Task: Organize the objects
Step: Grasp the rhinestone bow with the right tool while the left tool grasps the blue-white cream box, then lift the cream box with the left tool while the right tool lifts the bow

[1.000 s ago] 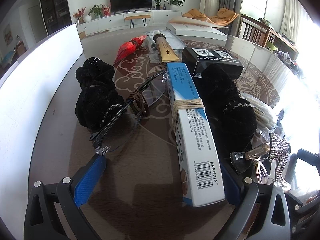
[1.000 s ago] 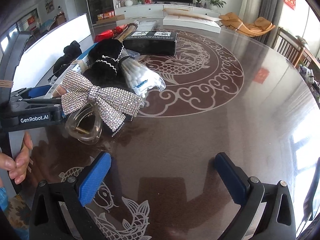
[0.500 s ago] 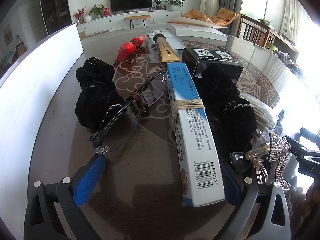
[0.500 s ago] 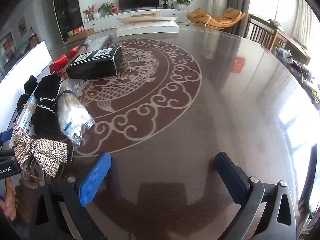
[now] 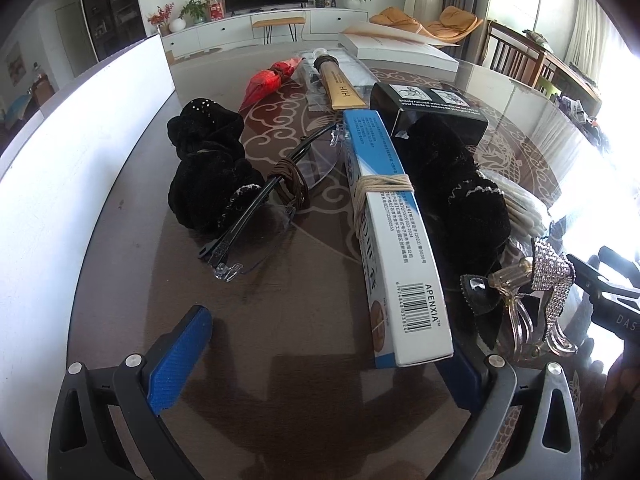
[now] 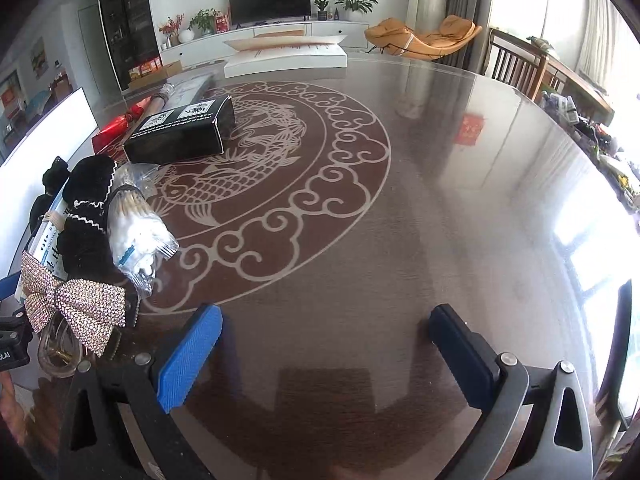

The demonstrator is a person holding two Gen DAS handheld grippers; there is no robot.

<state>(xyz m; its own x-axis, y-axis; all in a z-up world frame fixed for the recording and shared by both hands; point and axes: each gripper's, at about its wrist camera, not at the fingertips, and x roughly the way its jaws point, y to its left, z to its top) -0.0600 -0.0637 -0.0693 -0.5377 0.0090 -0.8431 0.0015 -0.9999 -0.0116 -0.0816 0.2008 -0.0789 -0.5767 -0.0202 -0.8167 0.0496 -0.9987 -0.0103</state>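
Observation:
My left gripper [image 5: 320, 364] is open just above the dark table [image 5: 280, 320]. A blue-and-white carton [image 5: 392, 240] bound with string lies lengthwise, its near end beside the right finger [image 5: 460, 376]. Left of it lie clear glasses [image 5: 256, 216] with a brown hair tie [image 5: 290, 182], then black scrunchies [image 5: 208, 168]. Another black scrunchie [image 5: 452, 184] and a rhinestone bow clip [image 5: 548, 276] lie right of the carton. My right gripper [image 6: 326, 356] is open over bare table, with the bow clip [image 6: 76, 304], a cotton swab bag [image 6: 136, 232] and a black box [image 6: 184, 128] to its left.
A white panel [image 5: 80, 160] stands along the table's left side. Farther back lie a red packet [image 5: 268, 80], a gold tube [image 5: 342, 88] and a flat white box [image 6: 284, 58]. Chairs [image 6: 516, 64] stand at the far right edge. The table's right half [image 6: 460, 200] is bare patterned glass.
The right gripper swung right, away from the pile, so the bow clip slid to its view's left edge; it has since held still. The left gripper has stayed put.

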